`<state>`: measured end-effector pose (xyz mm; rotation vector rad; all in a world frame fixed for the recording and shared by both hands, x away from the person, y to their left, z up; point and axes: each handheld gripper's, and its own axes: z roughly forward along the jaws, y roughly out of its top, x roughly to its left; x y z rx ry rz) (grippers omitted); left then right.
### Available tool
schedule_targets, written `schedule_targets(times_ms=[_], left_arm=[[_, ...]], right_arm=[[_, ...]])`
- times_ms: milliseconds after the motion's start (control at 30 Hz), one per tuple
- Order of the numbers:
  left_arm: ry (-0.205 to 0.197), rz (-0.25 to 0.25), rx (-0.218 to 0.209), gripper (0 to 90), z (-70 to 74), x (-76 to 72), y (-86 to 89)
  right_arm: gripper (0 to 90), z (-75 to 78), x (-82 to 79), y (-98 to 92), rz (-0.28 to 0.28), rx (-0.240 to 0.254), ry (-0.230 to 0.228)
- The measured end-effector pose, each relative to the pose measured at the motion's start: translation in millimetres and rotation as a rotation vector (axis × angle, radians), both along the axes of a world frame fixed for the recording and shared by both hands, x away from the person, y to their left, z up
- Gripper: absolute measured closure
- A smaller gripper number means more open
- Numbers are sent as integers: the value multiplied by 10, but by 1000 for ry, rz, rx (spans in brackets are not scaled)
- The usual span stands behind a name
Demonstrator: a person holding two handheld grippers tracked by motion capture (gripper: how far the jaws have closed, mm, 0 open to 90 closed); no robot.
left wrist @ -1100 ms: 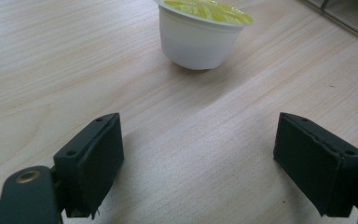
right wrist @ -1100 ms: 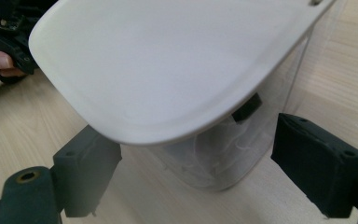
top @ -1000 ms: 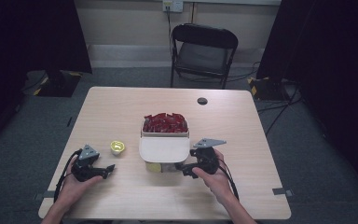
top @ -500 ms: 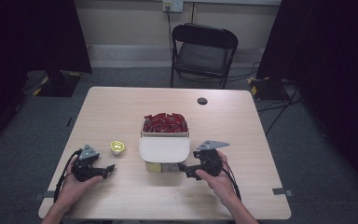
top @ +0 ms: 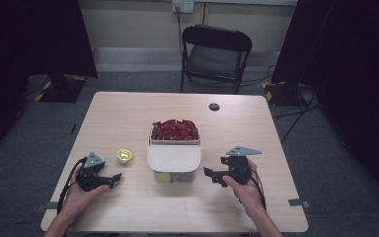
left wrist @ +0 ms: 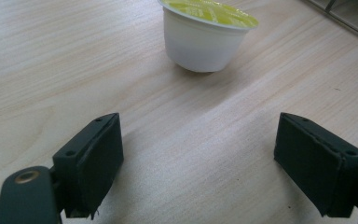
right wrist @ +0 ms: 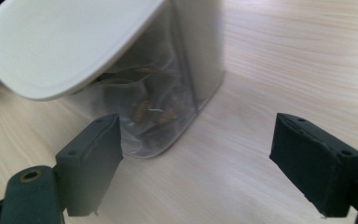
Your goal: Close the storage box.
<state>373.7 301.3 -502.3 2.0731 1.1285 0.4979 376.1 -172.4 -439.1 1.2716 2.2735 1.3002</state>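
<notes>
Both grippers, left (top: 109,179) and right (top: 213,176), rest on the light wooden desk (top: 256,133), jaws wide, flanking the clear white-lidded container (top: 173,163).

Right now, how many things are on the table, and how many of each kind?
Hand-held grippers: 2, the left and the right.
Small white cups with a yellow lid: 1.
Clear bins holding red packets, white lid resting across the front: 1.
Small black discs: 1.
Total: 5.
</notes>
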Motion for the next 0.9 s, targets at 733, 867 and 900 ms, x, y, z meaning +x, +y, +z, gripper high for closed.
schedule_targets(times_ms=[733,867,900], left_arm=[[2,10,-1,148,0,56,14],[2,10,0,148,1,58,16],[2,11,-1,148,1,58,15]], right_arm=[[155,-261,154,-736,-249,-104,70],[155,-358,165,-823,-283,-128,102],[155,-375,170,-836,-296,-143,105]])
